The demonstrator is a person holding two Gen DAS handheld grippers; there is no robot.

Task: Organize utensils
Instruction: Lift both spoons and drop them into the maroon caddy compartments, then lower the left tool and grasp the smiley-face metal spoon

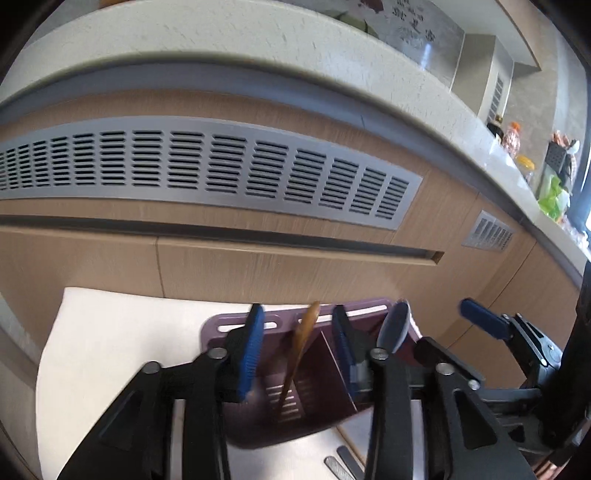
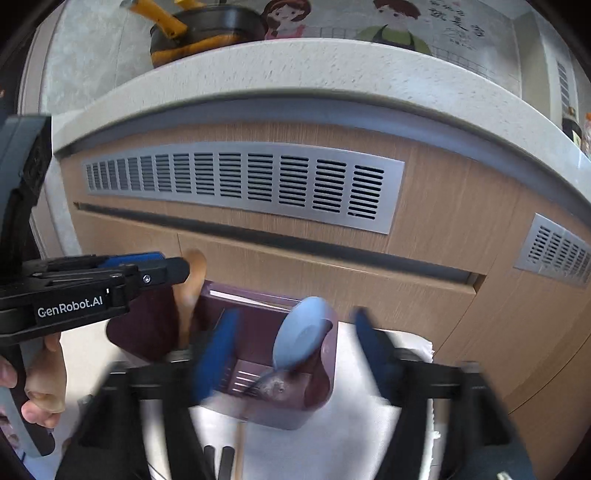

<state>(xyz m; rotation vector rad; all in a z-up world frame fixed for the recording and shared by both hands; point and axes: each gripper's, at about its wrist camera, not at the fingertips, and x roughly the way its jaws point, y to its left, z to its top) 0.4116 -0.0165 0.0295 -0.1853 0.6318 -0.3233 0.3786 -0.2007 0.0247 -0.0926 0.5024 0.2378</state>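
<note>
A purple slotted utensil holder (image 1: 317, 391) (image 2: 258, 332) stands on a white cloth (image 1: 110, 350) (image 2: 332, 435). A brown wooden spoon (image 1: 301, 339) (image 2: 192, 291) stands in its left compartment and a blue-grey spoon (image 1: 395, 325) (image 2: 303, 332) in its right one. My left gripper (image 1: 299, 343) is open above the holder, its blue pads either side of the wooden spoon without touching it. My right gripper (image 2: 295, 350) is open and blurred, its pads either side of the blue-grey spoon. The right gripper also shows in the left wrist view (image 1: 480, 317), the left gripper in the right wrist view (image 2: 162, 269).
A wooden cabinet front (image 1: 258, 266) with metal vent grilles (image 1: 221, 170) (image 2: 240, 181) rises just behind the holder, under a pale stone countertop (image 2: 295, 70). More utensil handles (image 1: 343, 461) (image 2: 221, 461) lie on the cloth near me. A black and yellow pan (image 2: 199, 29) sits on the counter.
</note>
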